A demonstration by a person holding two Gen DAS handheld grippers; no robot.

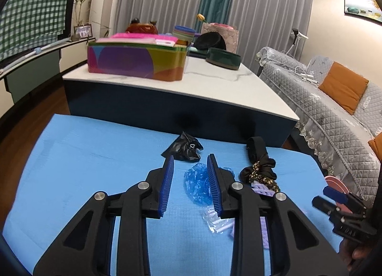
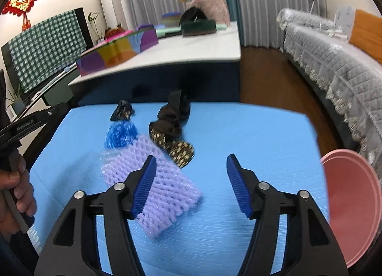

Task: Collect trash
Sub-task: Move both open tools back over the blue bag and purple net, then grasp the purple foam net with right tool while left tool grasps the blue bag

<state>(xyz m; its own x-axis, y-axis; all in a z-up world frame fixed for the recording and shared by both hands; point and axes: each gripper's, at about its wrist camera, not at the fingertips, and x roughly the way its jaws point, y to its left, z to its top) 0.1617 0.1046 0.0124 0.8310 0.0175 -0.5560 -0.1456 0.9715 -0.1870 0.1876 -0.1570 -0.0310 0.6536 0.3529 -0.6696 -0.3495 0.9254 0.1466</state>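
On the blue surface (image 1: 83, 156) lies the trash; the left gripper (image 1: 191, 170), jaws partly open and empty, hovers at the crumpled blue plastic wrapper (image 1: 197, 185); the right gripper (image 2: 191, 170) gapes wide beside the lilac foam net sleeve (image 2: 157, 180); next, likely lower and close on the wrapper.

Bare blue mat (image 1: 83, 168) is lying open across the frame's left; trash is crowding centre-right: black bag (image 1: 185, 147), blue wrapper (image 1: 197, 184), scrunchie (image 1: 259, 173). The table (image 1: 167, 106) is blocking beyond.
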